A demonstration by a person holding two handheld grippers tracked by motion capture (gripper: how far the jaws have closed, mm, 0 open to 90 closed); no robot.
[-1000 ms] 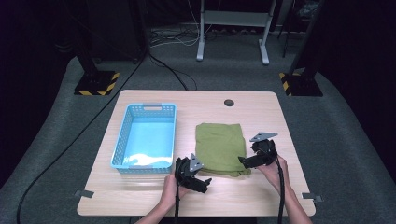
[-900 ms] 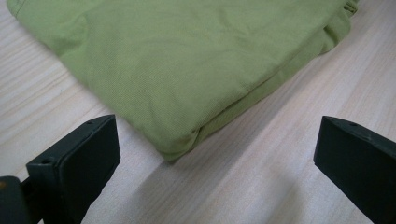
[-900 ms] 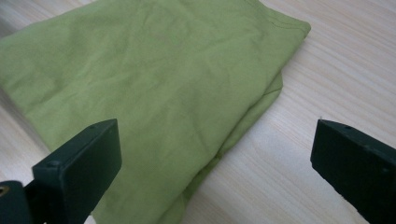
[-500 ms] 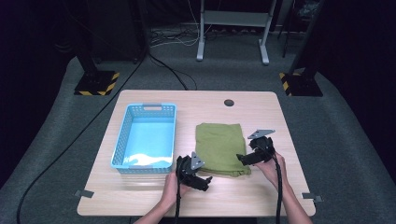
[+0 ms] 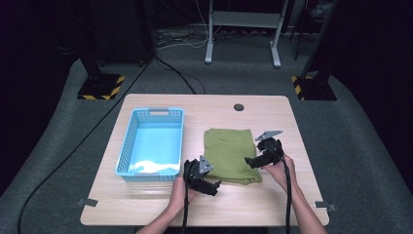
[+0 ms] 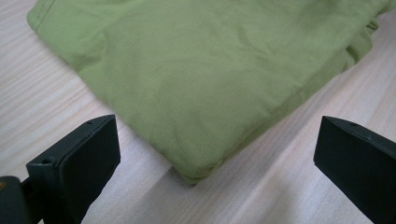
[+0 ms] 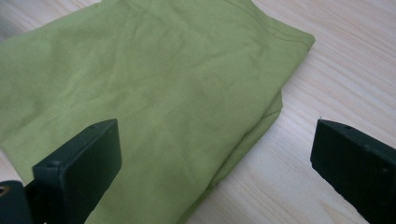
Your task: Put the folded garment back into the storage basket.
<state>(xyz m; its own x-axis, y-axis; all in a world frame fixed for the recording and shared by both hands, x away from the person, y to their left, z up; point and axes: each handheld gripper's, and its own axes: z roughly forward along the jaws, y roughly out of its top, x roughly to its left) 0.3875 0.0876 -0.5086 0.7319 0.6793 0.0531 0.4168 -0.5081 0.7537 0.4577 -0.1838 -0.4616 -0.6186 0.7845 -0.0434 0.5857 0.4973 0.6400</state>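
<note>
A folded green cloth lies flat on the wooden table, right of the blue basket. My left gripper is open at the cloth's near left corner; in its own view that cloth corner lies on the table between the wide-apart jaws. My right gripper is open at the cloth's right edge. In the right gripper view the cloth passes under the left jaw and its folded edge runs between the jaws, with bare wood under the right one.
The blue basket stands at the table's left half and has nothing in it. A dark round hole sits near the table's far edge. Cables trail from both grippers along the forearms. Stands and floor cables lie beyond the table.
Both grippers have crept slightly toward the cloth, the right one a little farther from the near edge. The cloth has not moved.
</note>
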